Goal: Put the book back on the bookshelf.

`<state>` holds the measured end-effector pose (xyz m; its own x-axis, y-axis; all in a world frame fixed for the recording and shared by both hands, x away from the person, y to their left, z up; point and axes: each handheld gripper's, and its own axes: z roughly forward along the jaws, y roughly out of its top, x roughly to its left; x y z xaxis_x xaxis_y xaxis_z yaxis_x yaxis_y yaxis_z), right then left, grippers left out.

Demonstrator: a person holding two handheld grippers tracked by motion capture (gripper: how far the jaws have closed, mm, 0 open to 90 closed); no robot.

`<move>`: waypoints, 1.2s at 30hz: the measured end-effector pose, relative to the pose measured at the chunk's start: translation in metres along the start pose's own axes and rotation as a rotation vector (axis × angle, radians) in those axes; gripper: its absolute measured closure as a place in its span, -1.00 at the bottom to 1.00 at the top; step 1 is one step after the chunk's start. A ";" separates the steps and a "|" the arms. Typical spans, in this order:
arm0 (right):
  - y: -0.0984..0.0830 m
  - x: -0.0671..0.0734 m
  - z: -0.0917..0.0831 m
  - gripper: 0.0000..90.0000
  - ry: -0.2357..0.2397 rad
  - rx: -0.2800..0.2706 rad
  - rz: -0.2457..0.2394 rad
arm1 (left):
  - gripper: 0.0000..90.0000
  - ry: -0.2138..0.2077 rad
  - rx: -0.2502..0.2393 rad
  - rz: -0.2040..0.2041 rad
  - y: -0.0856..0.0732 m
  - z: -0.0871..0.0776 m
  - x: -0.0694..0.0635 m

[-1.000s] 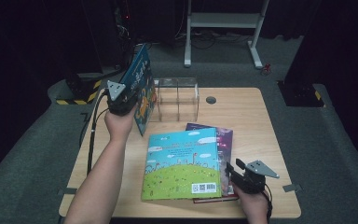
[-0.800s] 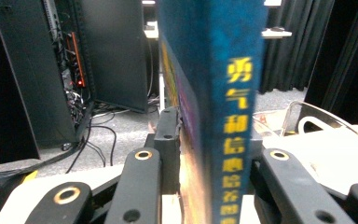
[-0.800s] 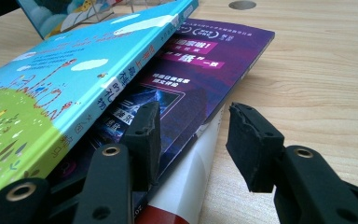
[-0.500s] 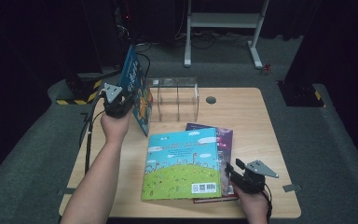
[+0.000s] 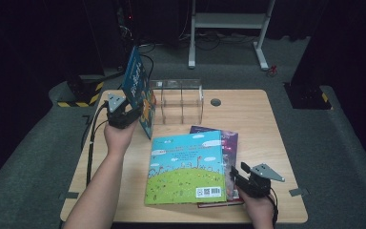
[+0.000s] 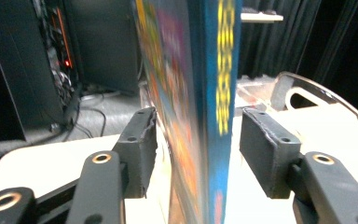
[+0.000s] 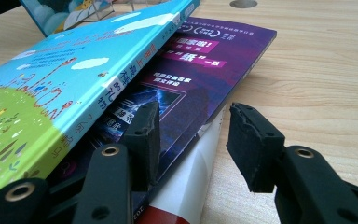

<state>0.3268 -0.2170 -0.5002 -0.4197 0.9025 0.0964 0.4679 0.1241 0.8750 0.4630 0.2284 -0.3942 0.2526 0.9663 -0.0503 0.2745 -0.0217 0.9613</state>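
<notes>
A blue picture book [image 5: 138, 88] stands on edge at the left end of a clear acrylic rack [image 5: 181, 100]. My left gripper [image 5: 131, 114] is at its lower edge. In the left gripper view the book's spine [image 6: 209, 93] rises between the pads [image 6: 142, 144] of the left gripper [image 6: 198, 149]. The jaws have just been opening, and a slim gap shows at the right pad. My right gripper [image 5: 236, 179] rests open at the front right. Its jaws [image 7: 193, 140] straddle the corner of a purple book [image 7: 205, 60] lying under a green and blue book [image 7: 51, 93].
The flat stack [image 5: 186, 167] lies mid-table, with a red and white cover [image 7: 186, 186] at the bottom. The wooden table [image 5: 257, 119] has a round cable hole [image 5: 215, 102] behind the stack. Dark floor, cables and a white desk frame [image 5: 228, 21] lie beyond.
The blue book has swung from leaning over the table to standing steeper by the rack's left end. The left hand shifted slightly with it. The right gripper has kept still.
</notes>
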 end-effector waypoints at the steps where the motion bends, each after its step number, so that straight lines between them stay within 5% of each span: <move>1: 0.000 0.000 0.000 0.20 0.000 0.000 0.000 | 0.00 -0.005 0.012 -0.005 -0.003 -0.002 0.000; 9: 0.001 0.000 0.000 0.19 0.000 0.001 -0.003 | 0.01 -0.036 0.070 -0.018 -0.026 -0.016 -0.002; 21: 0.001 0.001 0.001 0.19 -0.002 0.006 -0.006 | 0.06 -0.062 0.120 0.035 -0.059 -0.040 -0.005; 36: 0.001 0.002 0.002 0.19 0.001 0.011 -0.012 | 0.00 -0.099 0.257 0.065 -0.101 -0.059 -0.008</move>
<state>0.3279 -0.2146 -0.5003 -0.4261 0.9006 0.0860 0.4709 0.1397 0.8710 0.3788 0.2380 -0.4751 0.3635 0.9311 -0.0291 0.4778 -0.1596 0.8638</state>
